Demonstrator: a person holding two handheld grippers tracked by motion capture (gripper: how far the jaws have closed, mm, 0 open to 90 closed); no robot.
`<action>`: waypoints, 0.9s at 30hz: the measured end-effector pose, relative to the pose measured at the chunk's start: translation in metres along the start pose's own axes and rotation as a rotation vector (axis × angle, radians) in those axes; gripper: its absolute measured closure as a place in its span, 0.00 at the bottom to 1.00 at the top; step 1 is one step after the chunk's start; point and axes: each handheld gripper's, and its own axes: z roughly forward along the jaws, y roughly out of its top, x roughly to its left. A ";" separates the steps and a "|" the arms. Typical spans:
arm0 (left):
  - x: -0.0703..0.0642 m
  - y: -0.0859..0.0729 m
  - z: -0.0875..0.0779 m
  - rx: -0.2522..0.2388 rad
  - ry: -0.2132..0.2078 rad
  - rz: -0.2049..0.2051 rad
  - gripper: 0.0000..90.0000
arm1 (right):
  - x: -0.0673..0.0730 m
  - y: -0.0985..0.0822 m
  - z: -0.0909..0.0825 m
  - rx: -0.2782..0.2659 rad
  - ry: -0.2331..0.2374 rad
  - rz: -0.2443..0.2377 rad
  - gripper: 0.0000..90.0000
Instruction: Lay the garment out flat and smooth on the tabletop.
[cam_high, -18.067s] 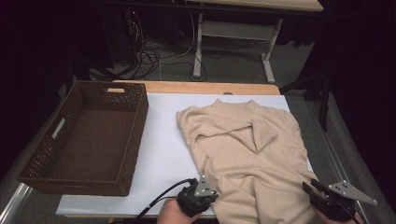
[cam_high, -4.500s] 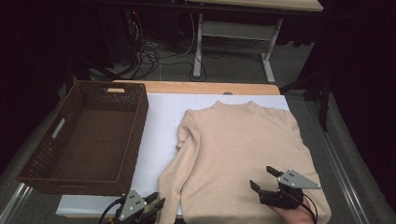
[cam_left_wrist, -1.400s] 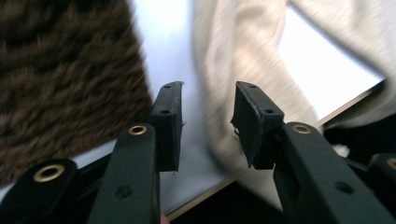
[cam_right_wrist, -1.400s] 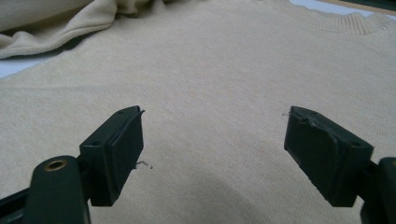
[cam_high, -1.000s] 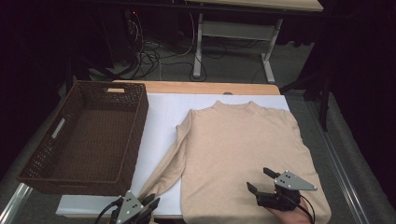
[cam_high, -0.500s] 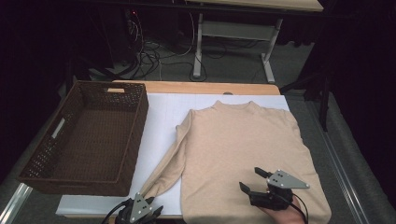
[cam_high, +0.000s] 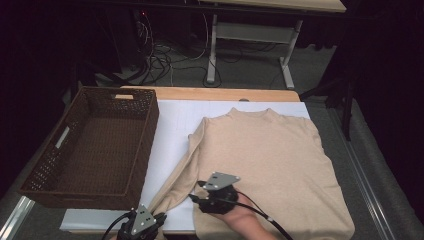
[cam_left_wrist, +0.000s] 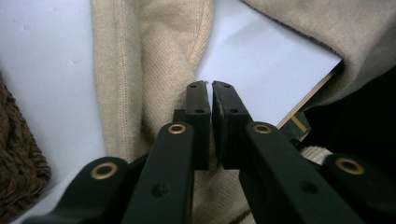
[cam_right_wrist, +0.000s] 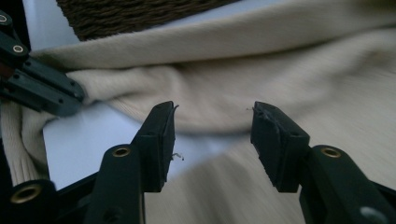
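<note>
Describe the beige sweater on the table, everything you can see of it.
The beige sweater is a fine-ribbed knit with a high collar, spread flat on the white table cover, collar away from the person. One long sleeve runs slantwise toward the near edge beside the wicker basket. The left gripper is shut on that sleeve's cuff end; the right gripper hovers, jaws apart, above the lower body.

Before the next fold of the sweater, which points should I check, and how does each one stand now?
1. Left gripper holds the sleeve: ok, jaws shut at the cuff end.
2. Right gripper holds cloth: not ok, jaws have just been closing, nothing between them.
3. Sweater lies flat on the table: ok.
4. Sleeve stretched out straight: ok, it runs toward the near table edge.
5. Basket empty and apart from the sweater: ok.
</note>
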 end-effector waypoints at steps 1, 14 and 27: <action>0.000 0.000 0.000 0.000 -0.001 0.000 0.93 | 0.003 0.004 0.008 0.015 0.012 -0.012 0.58; 0.004 0.000 -0.009 -0.045 -0.013 -0.017 0.91 | 0.005 0.009 -0.003 0.040 0.010 -0.070 0.96; -0.001 0.003 0.006 -0.018 -0.076 -0.027 0.88 | -0.035 -0.028 -0.051 -0.019 -0.091 0.034 0.96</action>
